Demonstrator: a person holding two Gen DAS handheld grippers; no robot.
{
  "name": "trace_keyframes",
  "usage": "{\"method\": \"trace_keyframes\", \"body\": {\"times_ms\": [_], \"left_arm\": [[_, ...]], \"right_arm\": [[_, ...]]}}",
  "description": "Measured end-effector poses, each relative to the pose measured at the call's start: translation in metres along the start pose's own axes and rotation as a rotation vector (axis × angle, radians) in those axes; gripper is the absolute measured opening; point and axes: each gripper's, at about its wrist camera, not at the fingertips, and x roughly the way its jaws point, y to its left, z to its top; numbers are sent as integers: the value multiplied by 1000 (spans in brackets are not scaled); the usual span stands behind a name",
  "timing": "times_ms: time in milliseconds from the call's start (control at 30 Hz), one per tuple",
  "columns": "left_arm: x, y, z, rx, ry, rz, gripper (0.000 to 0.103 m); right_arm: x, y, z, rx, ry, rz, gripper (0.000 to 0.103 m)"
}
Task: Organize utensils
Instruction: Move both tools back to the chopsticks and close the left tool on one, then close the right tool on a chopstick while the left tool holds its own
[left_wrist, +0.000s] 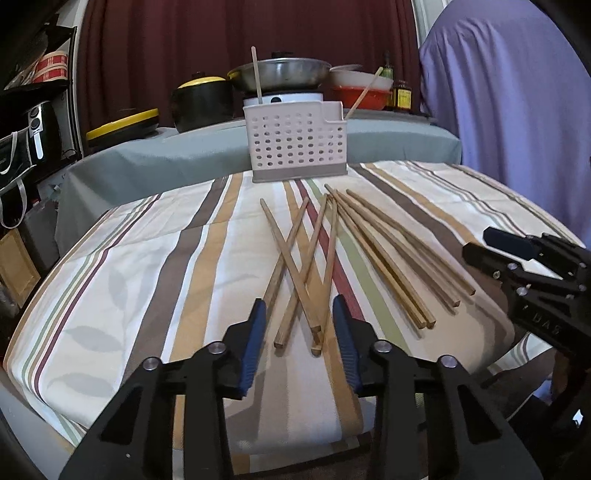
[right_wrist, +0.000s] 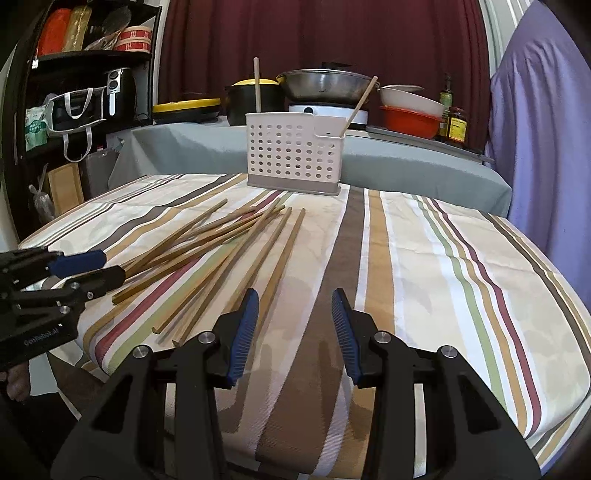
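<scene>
Several wooden chopsticks (left_wrist: 317, 254) lie loose on the striped tablecloth (left_wrist: 147, 258), some crossed, and show in the right wrist view (right_wrist: 221, 254) too. A white perforated utensil holder (left_wrist: 297, 142) stands at the table's far edge with two chopsticks (left_wrist: 256, 74) standing in it; it also shows in the right wrist view (right_wrist: 295, 153). My left gripper (left_wrist: 299, 314) is open, its jaws either side of the near ends of the crossed chopsticks. My right gripper (right_wrist: 293, 306) is open and empty over the cloth, right of the chopsticks. Each gripper shows in the other's view: right (left_wrist: 524, 254), left (right_wrist: 88, 269).
Behind the table a grey-covered counter (right_wrist: 207, 147) holds a black pot with yellow lid (right_wrist: 251, 99), a steel wok (right_wrist: 327, 86), bowls (right_wrist: 410, 110) and bottles. A shelf with appliances (right_wrist: 92, 92) stands at left. A purple cloth (right_wrist: 535, 129) hangs at right.
</scene>
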Motion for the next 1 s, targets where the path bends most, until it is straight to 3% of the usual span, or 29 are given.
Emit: {"method": "trace_keyframes", "body": {"times_ms": [467, 1000], "left_arm": [[8, 1, -1, -4, 34, 32, 10], [-3, 19, 5, -59, -9, 65, 7]], "right_arm": [[0, -3, -1, 18, -7, 6, 40], [5, 12, -3, -28, 29, 21, 37]]}}
